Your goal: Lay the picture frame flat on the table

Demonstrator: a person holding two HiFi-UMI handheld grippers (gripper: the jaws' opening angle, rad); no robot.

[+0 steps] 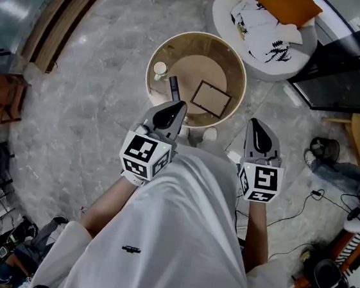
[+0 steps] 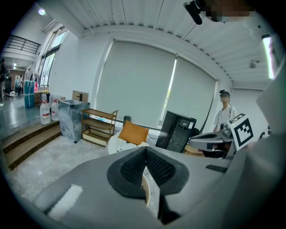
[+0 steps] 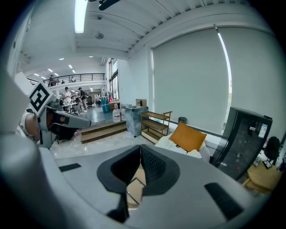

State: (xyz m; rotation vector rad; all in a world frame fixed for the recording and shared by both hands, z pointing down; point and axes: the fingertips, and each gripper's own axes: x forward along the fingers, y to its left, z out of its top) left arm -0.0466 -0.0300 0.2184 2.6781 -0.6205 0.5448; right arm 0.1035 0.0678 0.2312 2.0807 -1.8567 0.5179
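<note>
Picture frame (image 1: 211, 98) looks flat on the round table (image 1: 241, 82), right of centre. A dark upright object (image 1: 173, 88) and a small white cup (image 1: 160, 68) stand to its left. Your left gripper (image 1: 179, 109) and right gripper (image 1: 255, 126) hover by the near rim, apart from the frame, both with jaws pinched together on nothing.

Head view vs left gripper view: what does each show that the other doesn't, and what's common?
Head view only: the picture frame and a white cup on the round wooden table. Left gripper view only: the window blinds, a wooden shelf and a standing person. Both: the orange cushion, the black cabinet, the left tool, shut and empty, and the right tool.
</note>
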